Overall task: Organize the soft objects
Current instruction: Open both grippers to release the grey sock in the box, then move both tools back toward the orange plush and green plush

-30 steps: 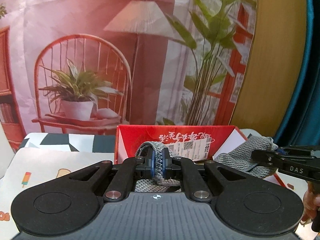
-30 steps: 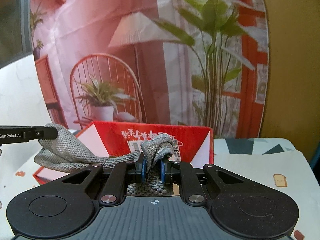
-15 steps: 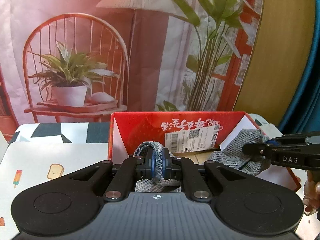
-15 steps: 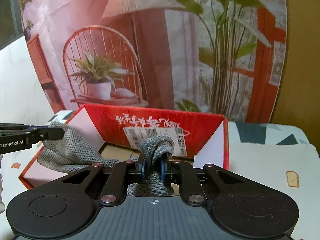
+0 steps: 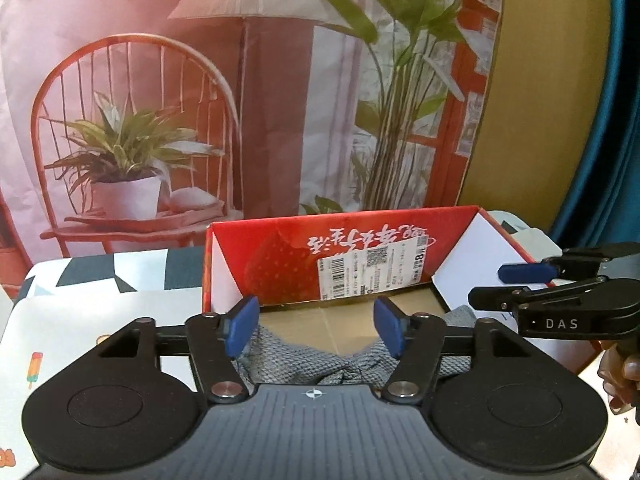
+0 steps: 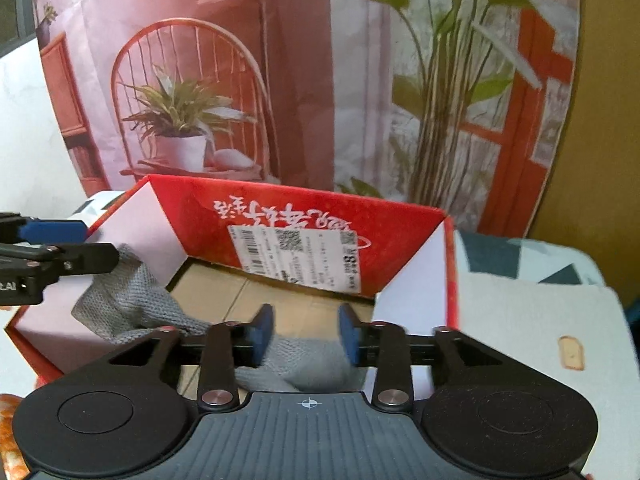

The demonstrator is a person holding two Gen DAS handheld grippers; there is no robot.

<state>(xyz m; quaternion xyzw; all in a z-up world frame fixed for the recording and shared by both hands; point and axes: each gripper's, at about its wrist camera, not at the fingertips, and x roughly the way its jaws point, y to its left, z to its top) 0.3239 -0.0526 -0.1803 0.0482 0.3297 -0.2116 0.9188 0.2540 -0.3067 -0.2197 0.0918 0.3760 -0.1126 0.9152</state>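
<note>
A grey knitted cloth (image 5: 304,364) lies inside the red cardboard box (image 5: 280,256), sagging over its brown floor. My left gripper (image 5: 316,326) hovers over the box's near left part, jaws opening, the cloth lying below and clear of the blue pads. The right gripper (image 5: 516,284) shows at the right edge there. In the right wrist view my right gripper (image 6: 306,336) is over the near right part of the box (image 6: 280,208), jaws opening too, with the cloth (image 6: 132,304) loose beneath them. The left gripper (image 6: 80,244) enters from the left.
The box has white side flaps and a shipping label (image 5: 372,268) on its far wall. It stands on a patterned mat (image 6: 520,320). A printed backdrop (image 5: 160,80) of a chair, lamp and plants rises behind. A hand (image 5: 624,376) shows at the right edge.
Both grippers were shut on the grey cloth above the box; both have now opened and the cloth has dropped onto the box floor. The box looks closer and lower in both views.
</note>
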